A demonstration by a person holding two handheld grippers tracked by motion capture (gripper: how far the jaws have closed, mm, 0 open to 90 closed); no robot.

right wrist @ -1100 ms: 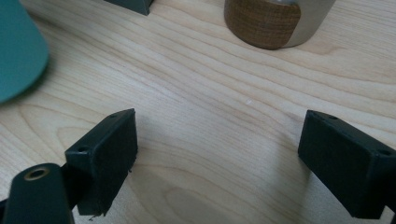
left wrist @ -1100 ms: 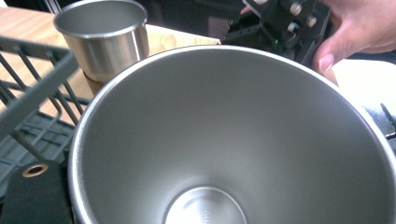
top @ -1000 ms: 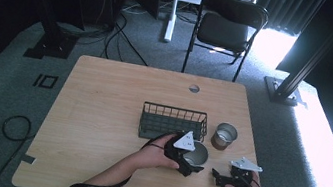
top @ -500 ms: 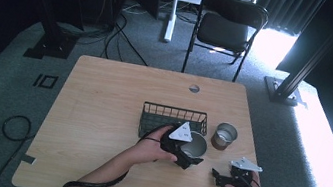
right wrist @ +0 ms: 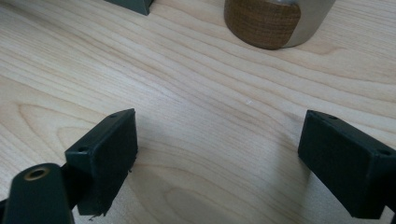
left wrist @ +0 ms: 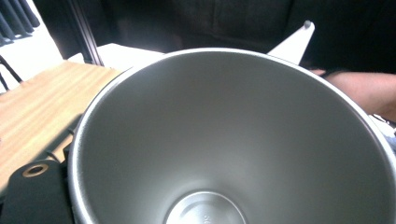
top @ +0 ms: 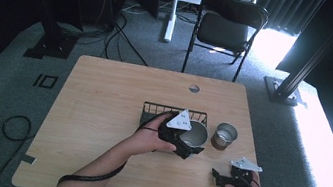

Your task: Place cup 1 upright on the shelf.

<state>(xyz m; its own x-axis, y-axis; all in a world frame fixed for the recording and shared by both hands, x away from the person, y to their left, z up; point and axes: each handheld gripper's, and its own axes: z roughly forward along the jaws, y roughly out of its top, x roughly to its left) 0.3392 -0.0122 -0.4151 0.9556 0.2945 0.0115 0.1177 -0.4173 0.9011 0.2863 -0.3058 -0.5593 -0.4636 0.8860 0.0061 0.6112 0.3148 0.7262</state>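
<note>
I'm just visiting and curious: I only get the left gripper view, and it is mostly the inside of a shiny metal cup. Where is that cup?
Observer: The left gripper holds the steel cup just in front of a black wire basket on a wooden table.
Operator: Is it the only cup?
Observer: No. A second cup stands upright on the table to the person's right of it, outside the basket.
Operator: And the other hand?
Observer: The right gripper sits low near the table's front edge. Its jaws are wide open, hold nothing and point toward that second cup.
</note>
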